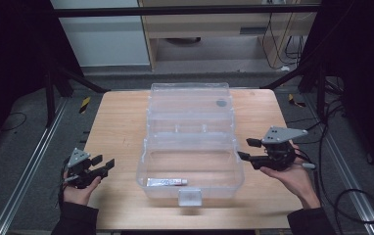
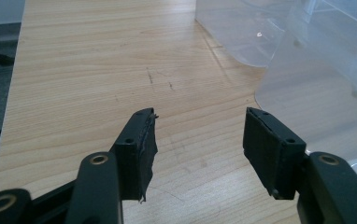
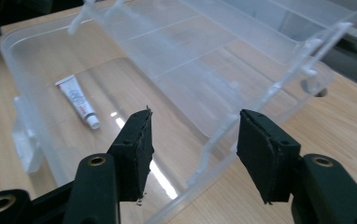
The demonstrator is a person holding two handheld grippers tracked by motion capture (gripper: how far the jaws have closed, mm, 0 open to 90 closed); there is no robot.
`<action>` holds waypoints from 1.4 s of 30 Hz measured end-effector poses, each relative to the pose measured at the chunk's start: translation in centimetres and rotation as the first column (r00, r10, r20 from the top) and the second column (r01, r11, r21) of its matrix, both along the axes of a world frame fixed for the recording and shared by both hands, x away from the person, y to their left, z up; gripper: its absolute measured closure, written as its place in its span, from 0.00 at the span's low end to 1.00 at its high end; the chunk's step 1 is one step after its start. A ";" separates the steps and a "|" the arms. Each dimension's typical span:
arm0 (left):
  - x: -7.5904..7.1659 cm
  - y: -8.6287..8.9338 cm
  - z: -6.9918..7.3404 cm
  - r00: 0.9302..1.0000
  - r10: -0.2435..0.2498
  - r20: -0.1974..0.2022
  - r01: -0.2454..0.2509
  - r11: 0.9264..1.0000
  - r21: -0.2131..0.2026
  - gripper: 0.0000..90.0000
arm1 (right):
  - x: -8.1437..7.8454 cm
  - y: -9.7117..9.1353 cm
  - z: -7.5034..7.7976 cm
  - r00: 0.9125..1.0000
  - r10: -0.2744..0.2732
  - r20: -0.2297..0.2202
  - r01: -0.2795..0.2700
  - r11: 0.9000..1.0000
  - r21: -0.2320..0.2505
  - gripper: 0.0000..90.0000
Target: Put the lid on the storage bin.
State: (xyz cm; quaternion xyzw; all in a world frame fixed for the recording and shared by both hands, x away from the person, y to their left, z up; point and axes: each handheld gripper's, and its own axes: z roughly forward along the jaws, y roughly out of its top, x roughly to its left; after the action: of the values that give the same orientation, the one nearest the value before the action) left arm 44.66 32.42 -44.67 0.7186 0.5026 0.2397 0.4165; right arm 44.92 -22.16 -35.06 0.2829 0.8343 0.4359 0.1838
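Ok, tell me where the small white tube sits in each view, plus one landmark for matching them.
High view: small white tube lies in the clear plastic box, near its front wall.
Left gripper view: not in it.
Right gripper view: upper left, on the box floor.
Shared landmark: the clear plastic box on the wooden table.

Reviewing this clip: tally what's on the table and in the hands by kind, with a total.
Clear plastic box, open with lid back: 1
Small tube, lying inside the box: 1
Handheld grippers, left gripper and right gripper, both open and holding nothing: 2
Total: 4
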 end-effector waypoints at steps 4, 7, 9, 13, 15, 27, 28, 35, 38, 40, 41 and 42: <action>0.1 -0.1 0.0 1.000 -0.005 -0.003 0.005 1.000 0.003 0.49 | 0.2 1.5 0.3 0.998 0.058 -0.025 -0.059 0.998 -0.036 0.49; 0.1 -0.2 0.0 1.000 -0.010 -0.004 0.010 1.000 0.008 0.49 | 0.2 2.7 0.5 0.995 0.097 -0.037 -0.099 0.993 -0.070 0.49; 0.1 -0.2 0.0 1.000 -0.012 -0.002 0.012 1.000 0.008 0.50 | 0.2 3.7 0.6 0.991 0.126 -0.048 -0.130 0.988 -0.088 0.50; 0.2 -0.3 -0.1 1.000 -0.019 -0.012 0.019 1.000 0.020 0.51 | 0.4 5.2 0.7 0.980 0.180 -0.081 -0.188 0.976 -0.114 0.50; 0.2 -0.3 -0.1 1.000 -0.020 -0.015 0.021 0.999 0.026 0.51 | 0.4 6.4 0.7 0.972 0.213 -0.097 -0.225 0.965 -0.135 0.51; 0.2 -0.3 -0.1 1.000 -0.016 -0.025 0.017 0.999 0.031 0.51 | 0.2 8.9 -0.6 0.938 0.298 -0.179 -0.327 0.931 -0.162 0.57; 0.2 -0.3 -0.1 1.000 -0.018 -0.024 0.018 0.999 0.031 0.51 | 0.1 9.1 -0.8 0.935 0.300 -0.188 -0.331 0.929 -0.167 0.57; 0.3 -0.5 0.2 0.999 -0.036 -0.024 0.037 0.999 0.040 0.50 | -0.3 10.1 -1.7 0.913 0.331 -0.238 -0.378 0.905 -0.192 0.59; 0.3 -0.6 0.4 0.999 -0.040 -0.019 0.041 0.998 0.039 0.50 | -0.5 10.4 -2.1 0.906 0.342 -0.249 -0.393 0.898 -0.197 0.60; 0.3 -0.6 0.6 0.999 -0.047 -0.018 0.048 0.998 0.041 0.49 | -0.7 10.7 -2.3 0.900 0.352 -0.258 -0.406 0.892 -0.199 0.60; 0.4 -0.6 0.8 0.999 -0.049 -0.013 0.049 0.998 0.038 0.49 | -0.8 10.9 -2.5 0.897 0.357 -0.260 -0.412 0.889 -0.200 0.60; 0.4 -0.6 0.9 0.999 -0.053 -0.011 0.053 0.998 0.039 0.49 | -0.9 11.0 -2.6 0.893 0.363 -0.268 -0.421 0.883 -0.207 0.60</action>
State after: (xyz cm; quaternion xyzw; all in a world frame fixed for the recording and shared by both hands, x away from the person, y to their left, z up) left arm 45.04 31.80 -43.79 0.7410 0.4806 0.2349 0.4060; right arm 44.04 -11.11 -37.71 0.1276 0.9393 0.3169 0.0329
